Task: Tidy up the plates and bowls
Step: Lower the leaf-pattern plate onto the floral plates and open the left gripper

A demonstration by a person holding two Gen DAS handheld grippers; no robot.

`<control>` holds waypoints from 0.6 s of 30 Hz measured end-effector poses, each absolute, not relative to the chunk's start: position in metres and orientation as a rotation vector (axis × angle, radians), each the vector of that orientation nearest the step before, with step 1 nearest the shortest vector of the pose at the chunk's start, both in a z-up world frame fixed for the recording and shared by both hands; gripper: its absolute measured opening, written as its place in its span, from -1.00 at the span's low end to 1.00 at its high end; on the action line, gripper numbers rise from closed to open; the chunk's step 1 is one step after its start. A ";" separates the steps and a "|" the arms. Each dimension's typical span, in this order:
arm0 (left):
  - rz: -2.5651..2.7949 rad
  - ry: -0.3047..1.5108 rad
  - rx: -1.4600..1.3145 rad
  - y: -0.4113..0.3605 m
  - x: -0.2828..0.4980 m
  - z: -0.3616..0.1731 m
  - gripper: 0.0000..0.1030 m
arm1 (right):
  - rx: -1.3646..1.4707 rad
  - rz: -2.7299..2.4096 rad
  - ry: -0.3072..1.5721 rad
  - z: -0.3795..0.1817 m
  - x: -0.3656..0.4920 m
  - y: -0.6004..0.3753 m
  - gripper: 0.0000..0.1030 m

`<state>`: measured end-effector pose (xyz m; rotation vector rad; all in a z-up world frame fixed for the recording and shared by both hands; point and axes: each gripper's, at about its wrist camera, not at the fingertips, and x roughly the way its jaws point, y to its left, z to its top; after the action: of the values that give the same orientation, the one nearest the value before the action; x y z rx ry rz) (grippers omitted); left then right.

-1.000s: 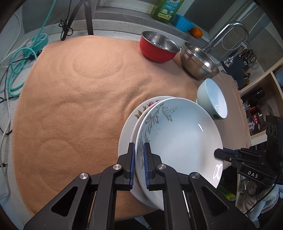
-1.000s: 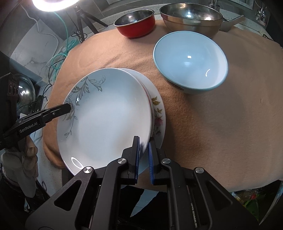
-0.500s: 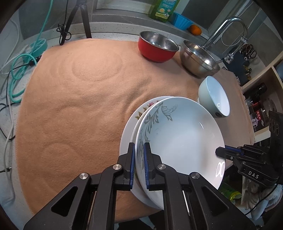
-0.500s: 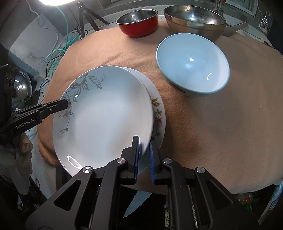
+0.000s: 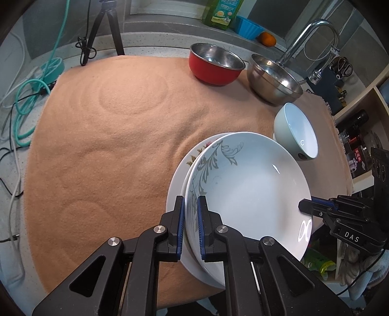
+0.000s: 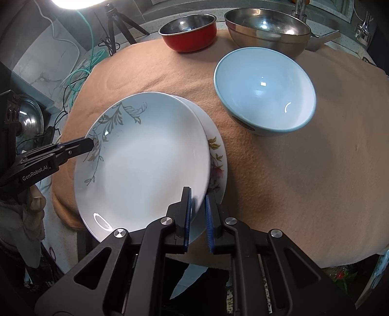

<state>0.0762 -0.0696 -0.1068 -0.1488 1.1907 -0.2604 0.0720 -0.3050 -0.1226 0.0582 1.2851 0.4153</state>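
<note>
The leaf-patterned plate (image 5: 248, 194) is pinched at opposite rims by left gripper (image 5: 189, 218) and right gripper (image 6: 197, 214), stacked on the flowered plate (image 6: 216, 158); release is needed next.

Both views are bright and sharp, with heavy fisheye bending and dark vignetted corners; a ring light (image 6: 77, 2) blazes at the right view's top left. Its glare shows as ovals on the leaf-patterned plate (image 6: 145, 170); soft shadows fall on the cloth (image 5: 109, 145).

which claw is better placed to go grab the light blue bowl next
Right, probably. The right claw grips the leaf plate on the rim nearer the light blue bowl; the left claw holds the far rim, with the plate between it and the bowl.
</note>
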 end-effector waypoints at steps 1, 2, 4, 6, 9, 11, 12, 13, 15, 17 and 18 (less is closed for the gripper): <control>-0.260 1.191 -0.150 -0.070 0.076 -0.107 -0.85 | 0.062 0.416 1.286 -0.123 0.072 -0.306 -0.76; -0.259 1.192 -0.152 -0.069 0.076 -0.107 -0.85 | 0.066 0.417 1.286 -0.122 0.071 -0.306 -0.76; -0.260 1.192 -0.159 -0.069 0.077 -0.106 -0.85 | 0.077 0.418 1.286 -0.123 0.071 -0.308 -0.76; -0.262 1.193 -0.162 -0.068 0.077 -0.105 -0.85 | 0.082 0.419 1.285 -0.123 0.071 -0.309 -0.76; -0.264 1.193 -0.156 -0.068 0.078 -0.104 -0.85 | 0.093 0.422 1.284 -0.122 0.072 -0.309 -0.76; -0.264 1.195 -0.157 -0.068 0.078 -0.104 -0.85 | 0.092 0.423 1.281 -0.121 0.073 -0.309 -0.76; -0.265 1.196 -0.157 -0.068 0.079 -0.104 -0.85 | 0.091 0.424 1.280 -0.121 0.074 -0.310 -0.76; -0.266 1.197 -0.156 -0.068 0.079 -0.104 -0.85 | 0.093 0.425 1.278 -0.120 0.074 -0.311 -0.76; -0.268 1.198 -0.158 -0.068 0.079 -0.103 -0.82 | 0.098 0.424 1.273 -0.117 0.075 -0.314 -0.76; -0.268 1.193 -0.158 -0.067 0.080 -0.100 -0.82 | 0.105 0.425 1.256 -0.111 0.076 -0.319 -0.76; -0.267 1.190 -0.162 -0.066 0.080 -0.097 -0.82 | 0.108 0.424 1.247 -0.108 0.076 -0.321 -0.76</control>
<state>0.0804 -0.0658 -0.0972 -0.1624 1.1895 -0.2674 0.0764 -0.3206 -0.1075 0.1079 1.2474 0.4245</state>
